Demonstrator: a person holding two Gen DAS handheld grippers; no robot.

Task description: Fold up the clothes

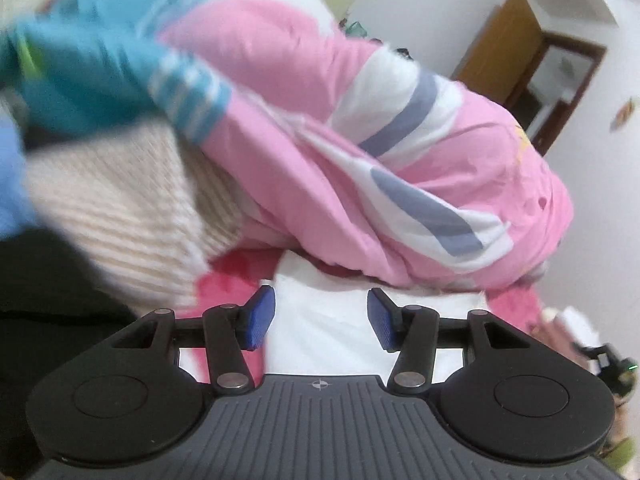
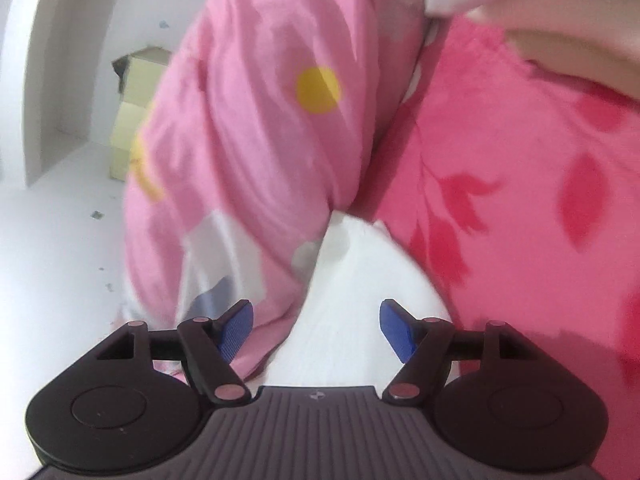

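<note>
A white garment (image 1: pixel 316 272) lies flat on the bed just ahead of my left gripper (image 1: pixel 321 302), which is open, its blue pads (image 1: pixel 260 320) apart and touching nothing. The same white garment (image 2: pixel 352 276) shows in the right wrist view, running under and beyond my right gripper (image 2: pixel 316 312), which is also open and empty. A cream knitted sweater (image 1: pixel 120 216) and a blue garment with a striped cuff (image 1: pixel 100 72) are heaped to the left, blurred.
A bulky pink quilt (image 1: pixel 320 140) with white and grey-blue patches is piled behind the white garment, and also shows as the pink quilt (image 2: pixel 248 140) left of the right gripper. A red-pink leaf-patterned blanket (image 2: pixel 520 200) covers the bed. White walls and a wooden door (image 1: pixel 508 48) stand beyond.
</note>
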